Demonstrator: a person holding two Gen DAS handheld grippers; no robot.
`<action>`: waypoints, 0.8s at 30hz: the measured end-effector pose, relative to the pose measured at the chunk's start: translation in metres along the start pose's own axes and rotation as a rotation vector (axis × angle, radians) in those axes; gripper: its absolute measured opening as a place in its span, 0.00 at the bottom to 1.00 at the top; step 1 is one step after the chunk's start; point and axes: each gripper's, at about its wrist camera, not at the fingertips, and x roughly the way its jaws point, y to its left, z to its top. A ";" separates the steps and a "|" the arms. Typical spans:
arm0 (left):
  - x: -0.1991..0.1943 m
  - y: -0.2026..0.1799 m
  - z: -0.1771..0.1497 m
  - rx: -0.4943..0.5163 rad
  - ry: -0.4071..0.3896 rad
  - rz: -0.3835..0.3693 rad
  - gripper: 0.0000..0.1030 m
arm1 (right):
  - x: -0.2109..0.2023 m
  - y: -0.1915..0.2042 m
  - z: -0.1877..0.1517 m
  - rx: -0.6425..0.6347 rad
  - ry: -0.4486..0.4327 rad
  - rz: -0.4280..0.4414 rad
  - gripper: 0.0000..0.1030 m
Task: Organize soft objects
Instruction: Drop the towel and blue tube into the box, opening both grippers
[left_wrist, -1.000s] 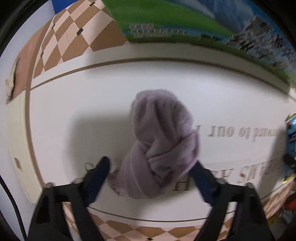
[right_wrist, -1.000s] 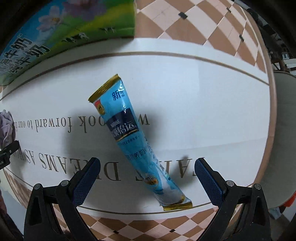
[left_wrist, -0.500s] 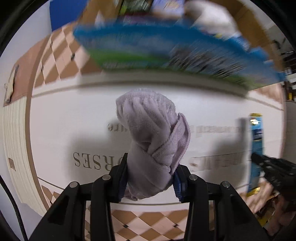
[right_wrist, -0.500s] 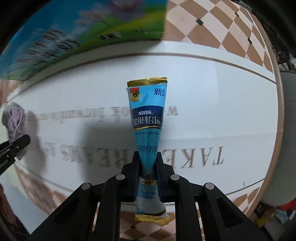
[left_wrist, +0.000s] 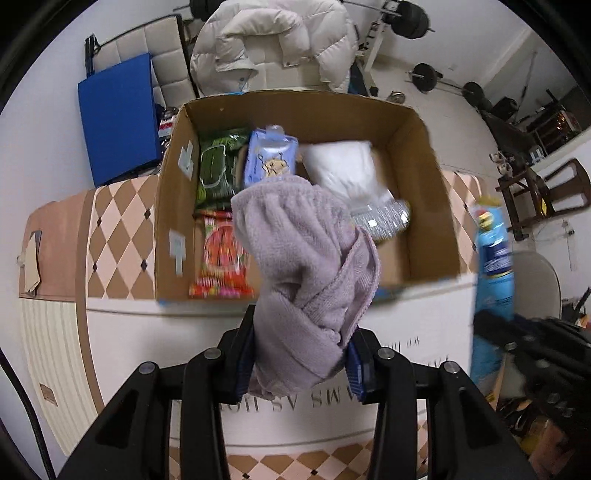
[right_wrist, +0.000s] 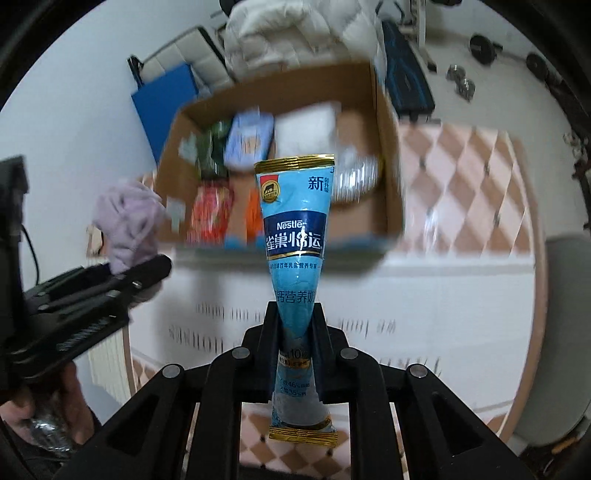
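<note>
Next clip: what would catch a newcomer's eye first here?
The lilac towel bunched in the left gripper, filling the middle of its view. Then the blue packet pinched upright in the right gripper. Behind both, the open cardboard box already holding packs.

the cardboard box (left_wrist: 424, 177) is open on top; snack packets (left_wrist: 221, 258) and a white bag (left_wrist: 347, 166) fill its left and back, bare floor (left_wrist: 395, 258) shows front right.
</note>
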 end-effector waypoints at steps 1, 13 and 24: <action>0.009 0.006 0.012 -0.017 0.023 -0.010 0.37 | -0.001 0.006 0.010 0.004 -0.014 -0.006 0.16; 0.096 0.036 0.072 -0.070 0.193 0.054 0.37 | 0.041 -0.008 0.123 0.141 -0.048 -0.094 0.16; 0.142 0.044 0.065 -0.134 0.275 0.014 0.39 | 0.083 -0.041 0.115 0.377 -0.147 -0.091 0.16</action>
